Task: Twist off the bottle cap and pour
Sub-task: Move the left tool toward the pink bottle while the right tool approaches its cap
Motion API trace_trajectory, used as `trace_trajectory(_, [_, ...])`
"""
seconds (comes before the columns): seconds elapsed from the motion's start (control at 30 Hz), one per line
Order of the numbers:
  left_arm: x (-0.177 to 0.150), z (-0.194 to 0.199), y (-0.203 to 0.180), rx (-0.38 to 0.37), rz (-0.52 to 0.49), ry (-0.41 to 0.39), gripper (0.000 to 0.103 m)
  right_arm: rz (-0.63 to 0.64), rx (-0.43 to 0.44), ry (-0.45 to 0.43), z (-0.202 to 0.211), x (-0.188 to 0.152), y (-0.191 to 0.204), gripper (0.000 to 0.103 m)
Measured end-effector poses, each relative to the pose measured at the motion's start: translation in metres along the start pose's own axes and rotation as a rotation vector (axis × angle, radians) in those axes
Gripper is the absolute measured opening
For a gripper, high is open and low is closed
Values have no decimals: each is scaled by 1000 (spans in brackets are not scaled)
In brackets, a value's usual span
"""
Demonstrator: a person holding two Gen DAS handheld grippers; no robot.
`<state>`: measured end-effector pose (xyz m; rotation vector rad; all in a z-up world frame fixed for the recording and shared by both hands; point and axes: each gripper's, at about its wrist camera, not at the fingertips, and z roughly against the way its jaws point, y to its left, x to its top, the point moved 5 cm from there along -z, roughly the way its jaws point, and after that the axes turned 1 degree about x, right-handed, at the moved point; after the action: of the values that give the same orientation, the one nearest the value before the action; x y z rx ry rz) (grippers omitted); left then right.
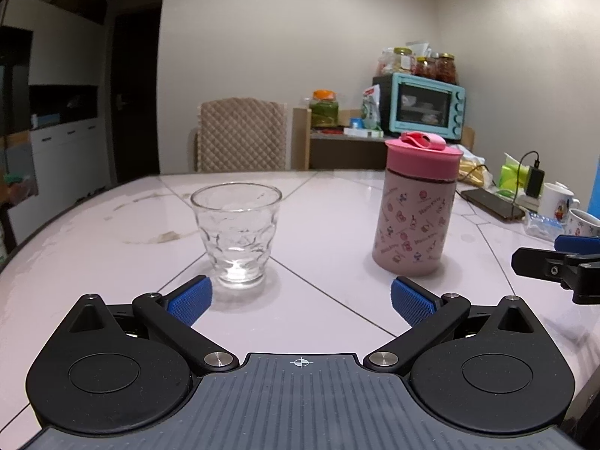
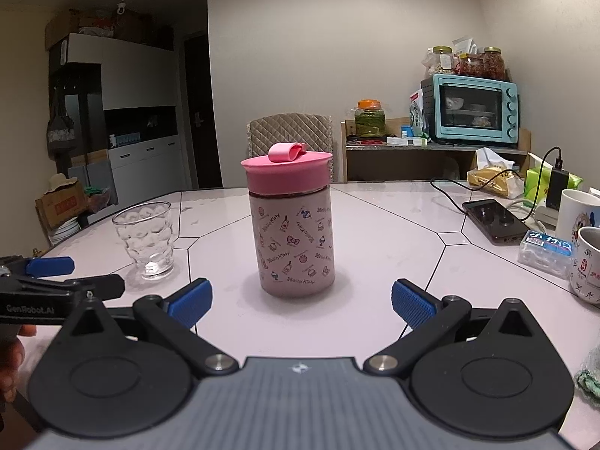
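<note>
A pink patterned bottle (image 2: 294, 242) with a pink screw cap (image 2: 287, 172) stands upright on the white table (image 2: 393, 232), straight ahead of my right gripper (image 2: 302, 302), which is open and empty just short of it. The bottle (image 1: 414, 221) and its cap (image 1: 423, 155) also show right of centre in the left wrist view. A clear dimpled glass (image 1: 236, 234) stands empty just beyond my open left gripper (image 1: 302, 300), near its left finger. The glass (image 2: 146, 240) sits left of the bottle. The other tool shows at each view's edge.
Along the table's right side lie a black phone (image 2: 495, 221) with a cable, a white mug (image 2: 577, 215), a second mug (image 2: 588, 266) and a small plastic box (image 2: 545, 251). A quilted chair (image 2: 290, 135) stands behind the table. A teal oven (image 2: 474, 110) sits on a shelf.
</note>
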<state>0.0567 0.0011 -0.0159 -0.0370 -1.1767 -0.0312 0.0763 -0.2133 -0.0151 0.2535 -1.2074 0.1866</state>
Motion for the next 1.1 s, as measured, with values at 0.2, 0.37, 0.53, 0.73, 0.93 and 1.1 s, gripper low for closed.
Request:
trace_trajectory(0.2, [3,-2,-4,-13,-11,-7,103,3,3,-12,-1,4,-2,103])
trace_trajectory(0.37, [4,-7,-9,-20,-20,-2,103,5,5,-20,-1,9,-4,103])
trace_trajectory(0.53, [6,-10,-17,-36,-35,-1,103,6,7,-24,-3,11,-7,103])
trace_trajectory(0.73, [9,-15,-23,-54,-42,3,103,8,7,-29,-4,13,-7,103])
trace_trajectory(0.93, [10,-22,-27,-69,-53,6,103,6,5,-35,-5,16,-9,103])
trace_trajectory(1.1, [12,-27,-31,-82,-61,5,103,9,7,-32,-8,17,-10,103])
